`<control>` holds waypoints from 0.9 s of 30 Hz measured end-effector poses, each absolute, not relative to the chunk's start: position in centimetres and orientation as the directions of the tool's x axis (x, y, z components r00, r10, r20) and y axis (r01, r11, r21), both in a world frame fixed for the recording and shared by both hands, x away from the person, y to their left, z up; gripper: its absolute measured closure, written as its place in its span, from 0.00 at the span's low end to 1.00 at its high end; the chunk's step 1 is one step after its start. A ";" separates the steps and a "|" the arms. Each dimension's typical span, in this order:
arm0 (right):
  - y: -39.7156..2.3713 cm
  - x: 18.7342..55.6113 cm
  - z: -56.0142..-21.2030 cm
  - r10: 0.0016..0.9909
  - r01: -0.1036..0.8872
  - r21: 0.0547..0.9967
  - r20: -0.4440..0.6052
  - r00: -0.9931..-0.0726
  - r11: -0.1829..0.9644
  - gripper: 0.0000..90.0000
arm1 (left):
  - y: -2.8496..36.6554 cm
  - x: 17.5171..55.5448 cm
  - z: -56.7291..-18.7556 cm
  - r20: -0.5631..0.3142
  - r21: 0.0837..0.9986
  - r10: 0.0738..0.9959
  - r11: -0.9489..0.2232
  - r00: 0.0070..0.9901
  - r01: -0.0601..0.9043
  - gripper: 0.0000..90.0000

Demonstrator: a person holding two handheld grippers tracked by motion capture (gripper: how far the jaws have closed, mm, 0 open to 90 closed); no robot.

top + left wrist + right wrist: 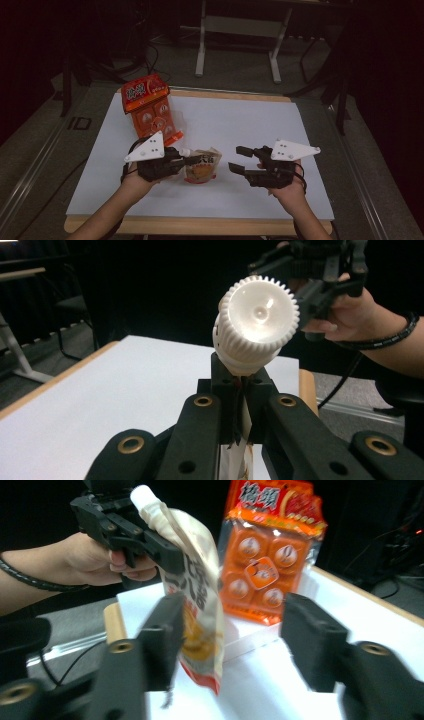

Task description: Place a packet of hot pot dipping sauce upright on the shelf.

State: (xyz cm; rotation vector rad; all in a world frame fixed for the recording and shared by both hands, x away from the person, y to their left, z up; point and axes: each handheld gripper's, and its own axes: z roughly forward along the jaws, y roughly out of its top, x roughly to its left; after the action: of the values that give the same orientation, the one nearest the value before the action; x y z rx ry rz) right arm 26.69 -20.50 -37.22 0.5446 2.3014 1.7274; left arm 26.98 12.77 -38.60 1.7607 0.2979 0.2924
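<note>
A dark room surrounds a white tabletop (250, 130) with a wooden edge, and the legs of a grey stand rise on the floor beyond it. In the high view, an orange multipack of snack cups (152, 107) stands at the far left of the tabletop. Just in front of that pack, the left tool (192, 160) is clamped on the neck of a spouted drink pouch (202, 166), which hangs close above the tabletop. To the right of the pouch and apart from it, the right tool (240, 159) points toward it with its jaws spread and nothing between them.

In the left gripper view, the left tool's (243, 377) jaws press together on the pouch's neck, just under its white ribbed cap (258, 320). Beyond the cap, the right hand (350, 315) holds its own tool.

In the right gripper view, the right tool (227, 640) stands apart, blurred. The pouch (192, 605) hangs ahead of its left jaw, held at the spout by the left tool (150, 535). The orange pack (265, 560) stands behind the pouch.
</note>
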 end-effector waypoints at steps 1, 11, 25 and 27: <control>-20.7 26.7 -37.2 0.425 0.169 0.956 0.053 -0.904 0.240 0.37 | 13.0 27.2 -38.4 0.038 0.979 0.356 -0.199 0.934 0.036 0.98; -21.5 27.1 -38.2 0.411 0.212 0.951 0.105 -0.906 0.224 0.16 | 14.9 29.1 -35.9 0.070 0.987 0.435 -0.160 0.898 0.001 0.98; -21.5 27.4 -38.8 0.385 0.202 0.944 0.090 -0.919 0.260 0.16 | 17.7 32.8 -34.4 0.128 0.989 0.464 -0.127 0.876 -0.078 0.98; -21.6 27.5 -38.9 0.386 0.206 0.946 0.097 -0.917 0.252 0.16 | 18.2 33.3 -34.7 0.125 0.989 0.464 -0.125 0.877 -0.075 0.98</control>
State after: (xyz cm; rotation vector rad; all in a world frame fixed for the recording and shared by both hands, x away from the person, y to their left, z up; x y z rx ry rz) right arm 27.46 -21.56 -38.92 0.5630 2.3588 1.7434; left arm 33.33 18.23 -34.65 1.6385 0.3064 0.4729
